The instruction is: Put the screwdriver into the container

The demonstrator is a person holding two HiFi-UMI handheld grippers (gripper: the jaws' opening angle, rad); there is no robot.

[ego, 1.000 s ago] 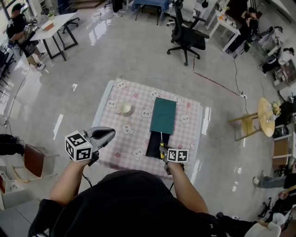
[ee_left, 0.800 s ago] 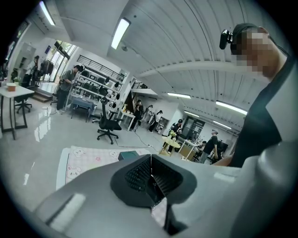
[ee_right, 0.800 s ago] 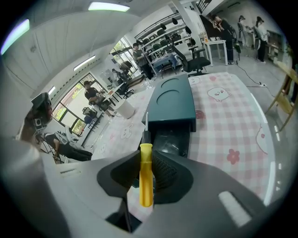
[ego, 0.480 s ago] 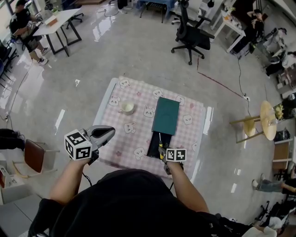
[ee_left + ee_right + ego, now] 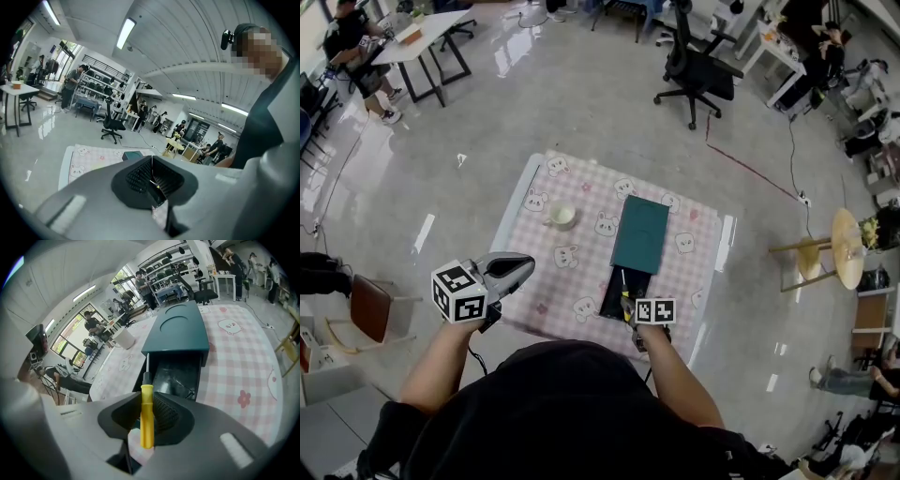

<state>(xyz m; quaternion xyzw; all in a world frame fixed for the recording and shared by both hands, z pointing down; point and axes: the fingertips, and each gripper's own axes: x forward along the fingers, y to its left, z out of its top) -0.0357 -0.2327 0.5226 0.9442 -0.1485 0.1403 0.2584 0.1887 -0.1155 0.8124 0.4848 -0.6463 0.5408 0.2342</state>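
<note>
Screwdriver (image 5: 146,405) first: smooth yellow plastic handle, black collar, thin bright metal shaft. It is pinched by the handle in the right tongs (image 5: 147,427), whose ribbed black pads close on it from both sides. The shaft points ahead, and its tip reaches the near left corner of the container (image 5: 180,331), seemingly above it and not inside. So the pickup is done and the drop is not. By my reading, what remains is to bring it over the open end, lower it and let go.

The container is a long rectangular box. Its matte teal lid, with a round recess pressed into it, covers the far part. The near end gapes open, showing a glossy black inside that catches the light.

It lies on the desk (image 5: 581,272), which is covered in soft pink-and-white checked cloth printed with bunnies and little flowers. A cream cup (image 5: 562,216) stands well apart to the left.

The left tongs (image 5: 152,180) hang off the desk's near left edge, pressed together on nothing.
</note>
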